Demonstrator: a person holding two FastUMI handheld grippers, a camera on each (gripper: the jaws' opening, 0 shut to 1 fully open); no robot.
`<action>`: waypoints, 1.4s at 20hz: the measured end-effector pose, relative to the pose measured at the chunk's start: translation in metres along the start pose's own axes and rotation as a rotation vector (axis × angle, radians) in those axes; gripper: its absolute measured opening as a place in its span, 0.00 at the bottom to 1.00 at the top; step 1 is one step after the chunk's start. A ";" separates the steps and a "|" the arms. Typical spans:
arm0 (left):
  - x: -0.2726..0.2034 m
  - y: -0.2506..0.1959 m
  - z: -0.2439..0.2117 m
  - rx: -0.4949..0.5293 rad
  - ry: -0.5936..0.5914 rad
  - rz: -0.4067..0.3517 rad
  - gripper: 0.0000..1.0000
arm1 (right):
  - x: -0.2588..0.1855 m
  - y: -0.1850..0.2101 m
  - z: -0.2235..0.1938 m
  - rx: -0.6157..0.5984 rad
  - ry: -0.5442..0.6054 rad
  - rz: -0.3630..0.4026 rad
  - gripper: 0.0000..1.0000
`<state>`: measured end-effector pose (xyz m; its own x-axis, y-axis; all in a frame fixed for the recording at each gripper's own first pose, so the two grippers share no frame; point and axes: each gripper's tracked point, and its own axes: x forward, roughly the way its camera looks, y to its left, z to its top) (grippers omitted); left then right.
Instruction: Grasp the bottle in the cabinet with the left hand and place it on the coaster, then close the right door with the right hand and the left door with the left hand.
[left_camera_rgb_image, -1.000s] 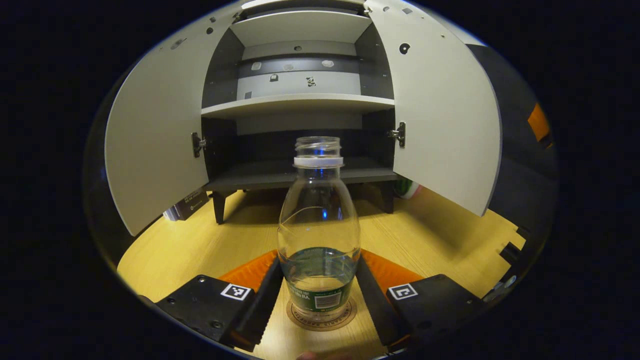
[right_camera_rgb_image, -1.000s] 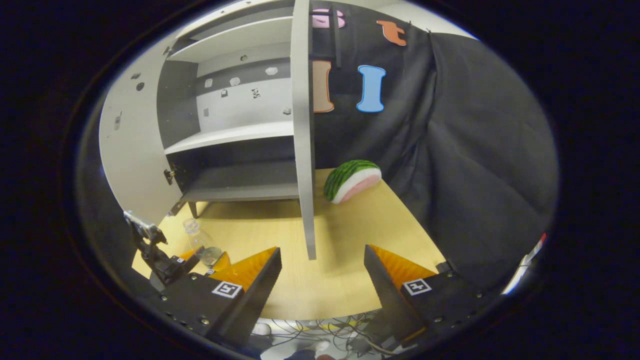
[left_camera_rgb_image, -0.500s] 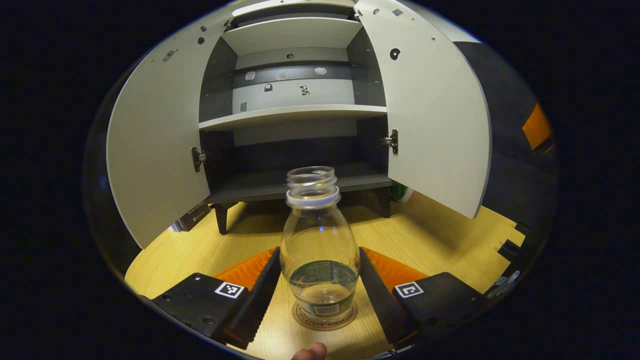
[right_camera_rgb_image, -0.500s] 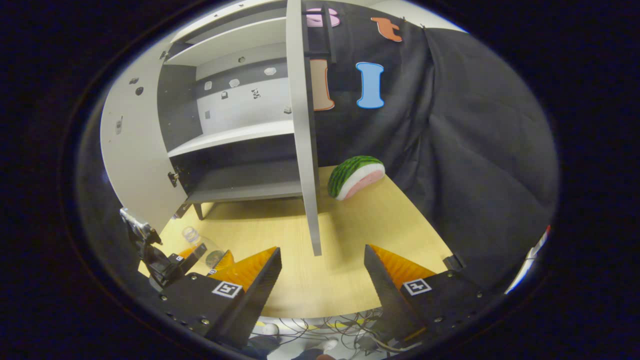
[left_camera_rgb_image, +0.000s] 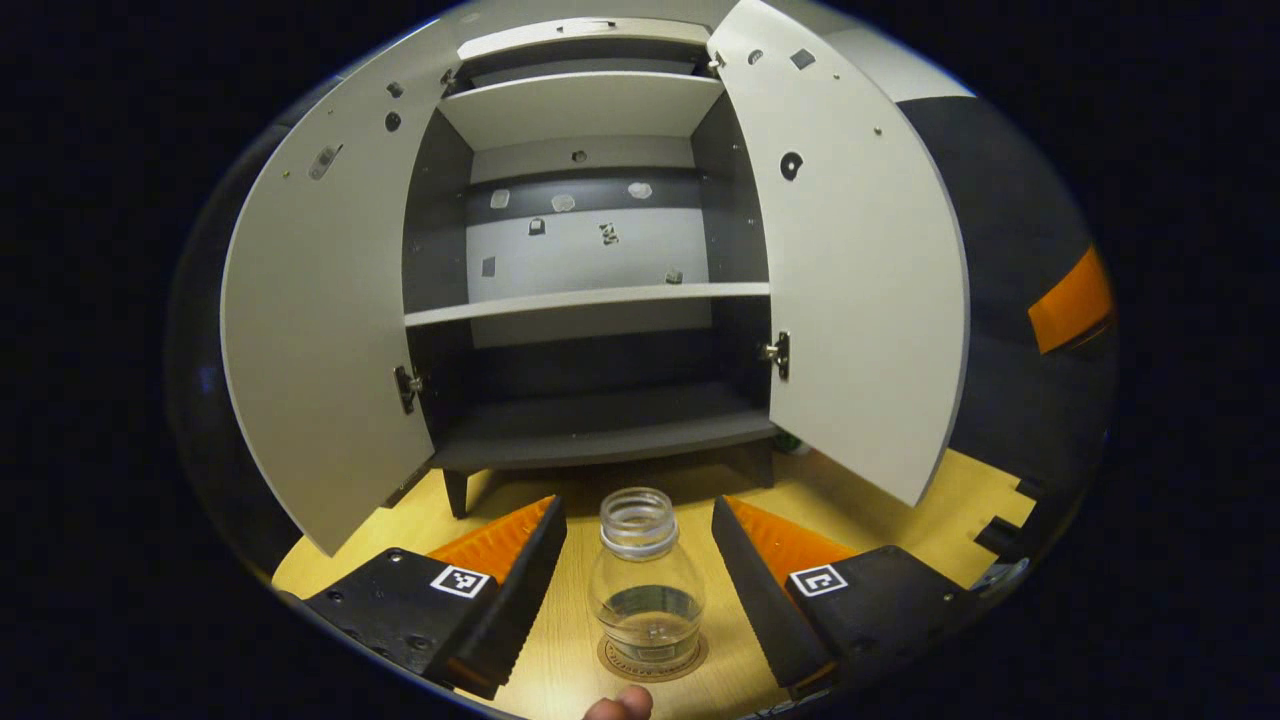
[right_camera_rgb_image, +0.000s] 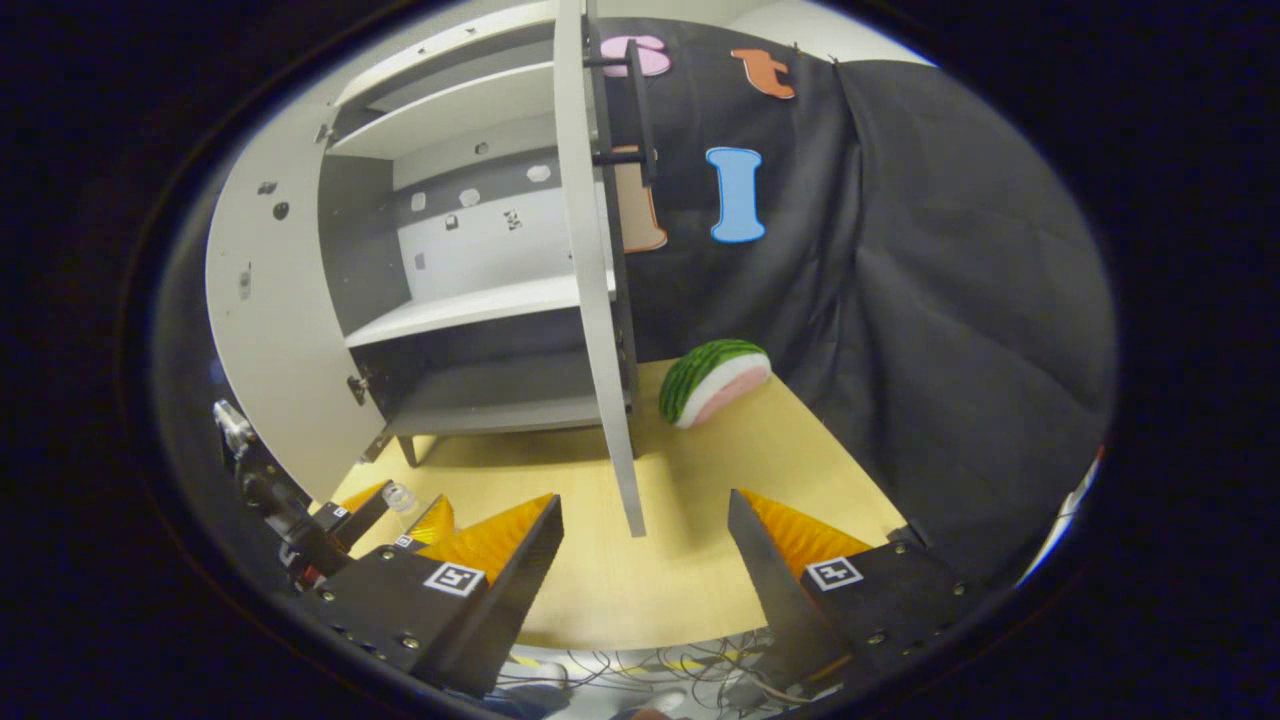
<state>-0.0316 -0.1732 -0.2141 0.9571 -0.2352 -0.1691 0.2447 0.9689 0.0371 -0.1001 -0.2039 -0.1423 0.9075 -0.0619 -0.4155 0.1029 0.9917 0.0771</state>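
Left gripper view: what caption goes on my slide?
Open hand-held gripper above a bottle standing on its coaster, cabinet doors open.

Left tongs (left_camera_rgb_image: 638, 520) hang wide apart, level above the table; a fingertip (left_camera_rgb_image: 620, 706) pokes in below them. Right tongs (right_camera_rgb_image: 645, 520) gape too, holding nothing.

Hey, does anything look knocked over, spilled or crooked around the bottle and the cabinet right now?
Nothing stands out. The bottle stands upright on the coaster, uncapped, with no spill on the table. The left gripper is open, its fingers clear of the bottle. Both cabinet doors, left door and right door, hang open, hinges looking intact.
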 end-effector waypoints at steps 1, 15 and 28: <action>-0.001 0.001 0.013 0.007 -0.020 0.001 0.93 | -0.003 0.000 0.011 0.009 -0.025 0.012 1.00; -0.037 0.041 0.128 -0.026 -0.095 0.074 0.94 | 0.011 -0.036 0.178 -0.006 -0.293 0.083 1.00; -0.058 0.064 0.128 -0.022 -0.065 0.134 0.94 | 0.022 -0.013 0.215 -0.036 -0.353 0.196 0.98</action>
<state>-0.0519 -0.1072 -0.0753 0.9892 -0.1075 -0.0997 0.1113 0.9932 0.0336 0.0060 -0.2423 0.0422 0.9932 0.1000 -0.0592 -0.0945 0.9915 0.0895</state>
